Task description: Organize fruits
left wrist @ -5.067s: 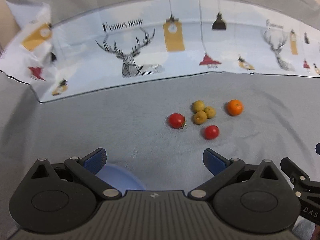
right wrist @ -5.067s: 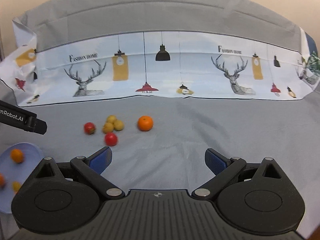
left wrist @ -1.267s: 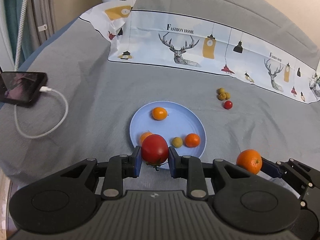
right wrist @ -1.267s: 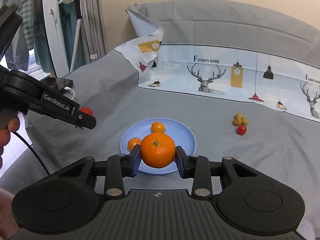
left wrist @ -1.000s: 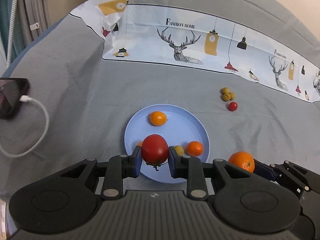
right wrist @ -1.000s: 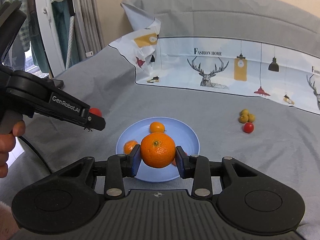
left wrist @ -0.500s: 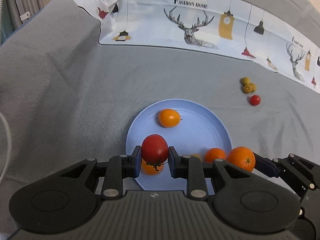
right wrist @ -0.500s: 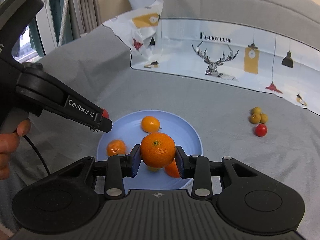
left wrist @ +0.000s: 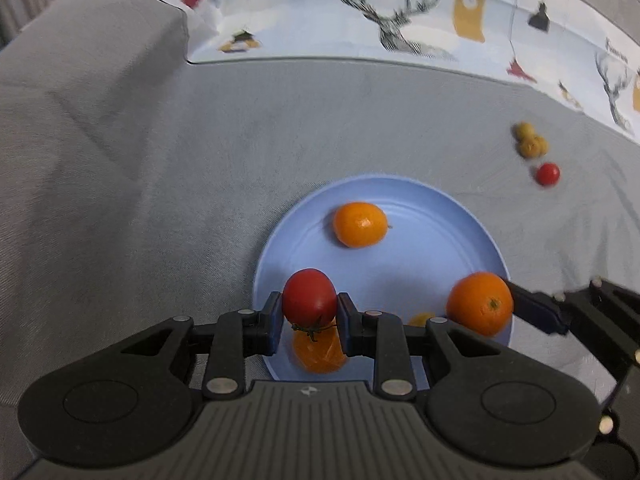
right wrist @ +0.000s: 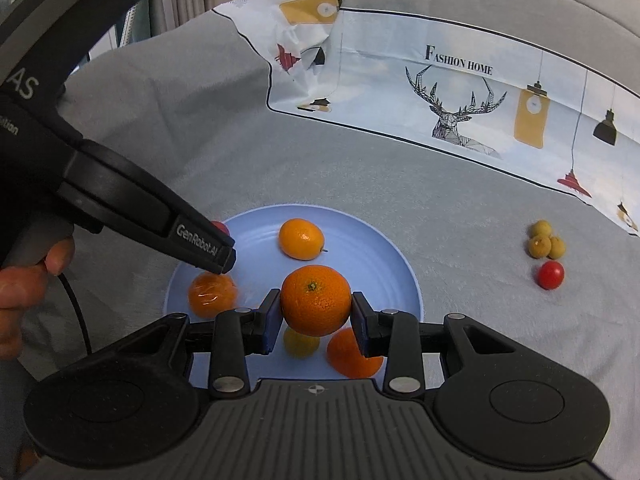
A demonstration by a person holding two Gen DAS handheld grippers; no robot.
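Left gripper [left wrist: 309, 322]: jaws have just been opening slightly, yet both blue pads remain against a red tomato [left wrist: 309, 298] held between them, above the 8 o'clock edge of the blue plate [left wrist: 420, 240].

Right gripper [right wrist: 315, 322]: clamped on a large orange [right wrist: 315, 300], held over the plate's near half; in the left wrist view this fruit sits at the plate's 4 o'clock edge.

Plate contents: 1 oval orange fruit [right wrist: 301, 239] at 12 o'clock, 1 orange fruit [right wrist: 212, 294] at 8 o'clock below the left gripper's tip, 1 small yellow fruit [right wrist: 301, 342] and 1 further orange fruit [right wrist: 352, 354] at 6 o'clock, both partly hidden behind the right gripper.

Off the plate, toward 3 o'clock and well apart from it on the grey cloth [right wrist: 460, 240]: 3 yellow-brown fruits [right wrist: 543, 240] touching in a cluster, and 1 small red tomato [right wrist: 550, 275] just beside them.

A person's hand [right wrist: 24, 280] grips the left tool's handle at the right wrist view's left edge.
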